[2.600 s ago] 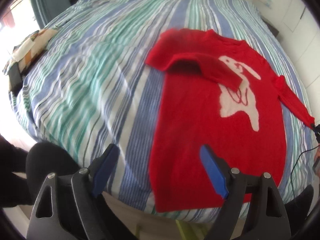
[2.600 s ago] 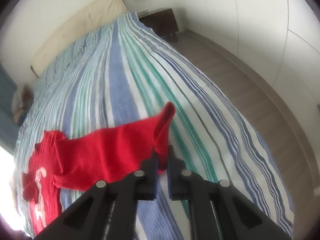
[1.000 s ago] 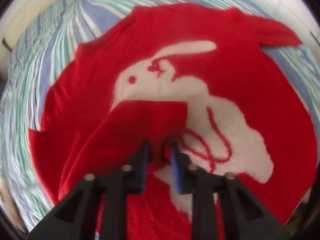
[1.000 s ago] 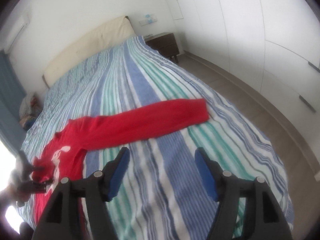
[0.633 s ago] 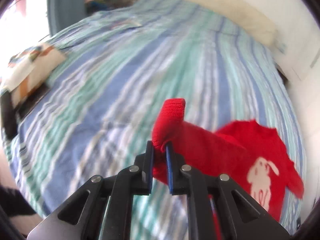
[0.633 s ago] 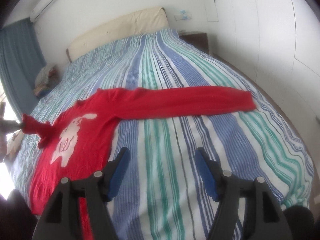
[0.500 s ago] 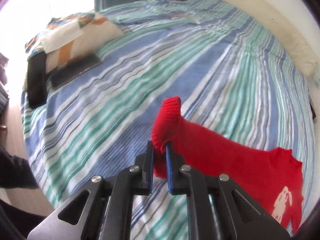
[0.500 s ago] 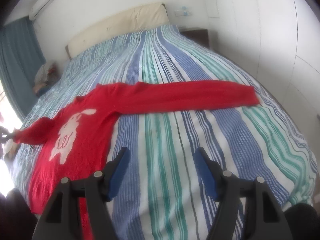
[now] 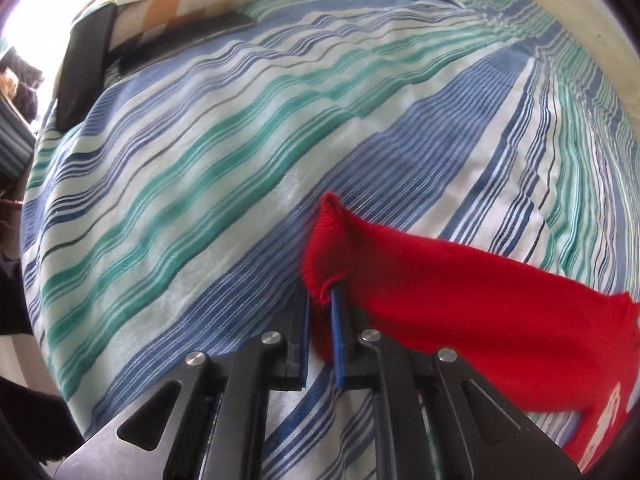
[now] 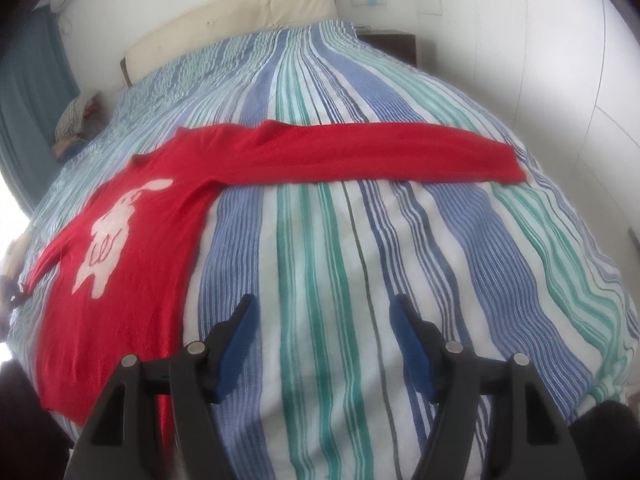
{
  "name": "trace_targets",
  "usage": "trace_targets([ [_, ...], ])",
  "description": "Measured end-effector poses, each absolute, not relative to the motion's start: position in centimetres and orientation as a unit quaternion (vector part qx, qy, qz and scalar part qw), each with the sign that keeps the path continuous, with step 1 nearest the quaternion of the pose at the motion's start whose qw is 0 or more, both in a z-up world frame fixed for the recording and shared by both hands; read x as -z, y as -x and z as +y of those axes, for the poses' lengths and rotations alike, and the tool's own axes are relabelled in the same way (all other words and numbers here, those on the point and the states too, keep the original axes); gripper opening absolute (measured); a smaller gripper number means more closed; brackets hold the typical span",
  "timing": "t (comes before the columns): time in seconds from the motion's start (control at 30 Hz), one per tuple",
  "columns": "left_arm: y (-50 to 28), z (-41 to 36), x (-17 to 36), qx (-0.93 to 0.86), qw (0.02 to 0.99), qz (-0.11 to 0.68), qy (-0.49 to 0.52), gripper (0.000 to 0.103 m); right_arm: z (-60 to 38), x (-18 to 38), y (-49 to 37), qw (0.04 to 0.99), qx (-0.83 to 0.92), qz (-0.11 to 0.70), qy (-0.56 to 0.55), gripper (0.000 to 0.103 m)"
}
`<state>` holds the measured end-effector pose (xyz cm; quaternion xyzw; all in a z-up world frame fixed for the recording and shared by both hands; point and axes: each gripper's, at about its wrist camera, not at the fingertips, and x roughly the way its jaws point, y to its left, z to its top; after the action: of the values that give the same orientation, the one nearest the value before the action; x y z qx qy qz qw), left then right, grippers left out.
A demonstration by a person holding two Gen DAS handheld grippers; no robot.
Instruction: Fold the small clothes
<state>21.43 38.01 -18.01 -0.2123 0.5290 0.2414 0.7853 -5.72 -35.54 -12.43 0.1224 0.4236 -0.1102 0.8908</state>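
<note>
A red knit sweater (image 10: 132, 240) with a white rabbit on the front lies face up on the striped bed (image 10: 340, 280). Its one sleeve (image 10: 380, 152) lies stretched flat toward the bed's right side. My left gripper (image 9: 320, 300) is shut on the cuff of the other sleeve (image 9: 460, 288) and holds it low over the bedspread (image 9: 200, 180). My right gripper (image 10: 324, 324) is open and empty above the bedspread, to the right of the sweater's body.
A patterned cushion (image 9: 168, 4) and a dark flat object (image 9: 80, 68) lie at the bed's far corner in the left wrist view. A headboard (image 10: 232, 24), a nightstand (image 10: 392, 44) and white wardrobe doors (image 10: 560, 80) border the bed.
My left gripper took the folded-in sleeve by the cuff and pulled it outward, away from the sweater's body. My right gripper let go of the other sleeve, opened and drew back.
</note>
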Motion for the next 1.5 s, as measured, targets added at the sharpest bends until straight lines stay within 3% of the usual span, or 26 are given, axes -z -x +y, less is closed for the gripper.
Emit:
trace_targets([
  [0.1, -21.7, 37.7, 16.9, -0.229, 0.79, 0.533, 0.2, 0.021, -35.2, 12.5, 5.4, 0.889, 0.109, 0.431, -0.111, 0.067],
  [0.13, -21.2, 37.4, 15.9, -0.226, 0.794, 0.529, 0.196, 0.035, -34.9, 12.4, 5.3, 0.889, 0.104, 0.433, -0.106, 0.067],
  [0.2, -20.0, 36.3, 13.3, -0.211, 0.82, 0.504, 0.171, 0.048, -33.8, 12.1, 4.9, 0.89, 0.089, 0.44, -0.084, 0.067],
  [0.37, -16.1, 28.2, 7.4, -0.11, 0.872, 0.471, 0.077, 0.065, -29.3, 11.9, 3.4, 0.868, 0.043, 0.494, -0.02, 0.067],
  [0.43, -15.2, 23.5, 6.2, -0.056, 0.882, 0.465, 0.053, 0.076, -27.3, 11.6, 2.2, 0.858, 0.029, 0.513, -0.002, 0.067],
  [0.53, -13.9, 16.4, 5.7, 0.02, 0.887, 0.461, 0.028, 0.083, -24.8, 10.2, -0.5, 0.858, 0.038, 0.513, 0.012, 0.067],
  [0.67, -12.8, 8.9, 7.6, 0.084, 0.879, 0.469, 0.016, 0.083, -22.7, 7.7, -3.2, 0.871, 0.05, 0.488, 0.01, 0.067],
  [0.77, -11.1, 4.8, 10.2, 0.102, 0.87, 0.483, 0.003, 0.083, -21.9, 7.0, -3.2, 0.875, 0.034, 0.483, 0.009, 0.077],
  [0.97, -6.4, 2.1, 17.8, 0.103, 0.808, 0.579, -0.043, 0.082, -19.5, 12.7, -1.3, 0.847, -0.059, 0.529, -0.014, 0.078],
  [1.07, -3.4, 2.3, 17.2, 0.102, 0.807, 0.574, -0.094, 0.083, -18.3, 17.6, 1.5, 0.802, -0.05, 0.594, 0.027, 0.078],
  [1.2, -2.2, 5.8, 13.5, 0.083, 0.814, 0.575, -0.033, 0.083, -18.4, 17.5, 5.5, 0.781, -0.049, 0.621, 0.042, 0.078],
  [1.27, -1.7, 7.9, 12.4, 0.042, 0.827, 0.561, -0.013, 0.091, -20.0, 16.1, 6.8, 0.784, -0.052, 0.618, -0.018, 0.078],
  [1.37, -2.2, 9.8, 13.7, 0.021, 0.81, 0.586, 0.02, 0.092, -22.8, 14.8, 8.0, 0.793, -0.04, 0.6, -0.091, 0.078],
  [1.47, -2.4, 9.6, 16.4, 0.032, 0.779, 0.625, 0.042, 0.077, -24.1, 16.1, 8.1, 0.781, -0.06, 0.606, -0.141, 0.077],
  [1.5, -2.2, 9.3, 17.0, 0.036, 0.771, 0.634, 0.047, 0.064, -24.2, 16.7, 8.0, 0.774, -0.075, 0.608, -0.16, 0.07],
])
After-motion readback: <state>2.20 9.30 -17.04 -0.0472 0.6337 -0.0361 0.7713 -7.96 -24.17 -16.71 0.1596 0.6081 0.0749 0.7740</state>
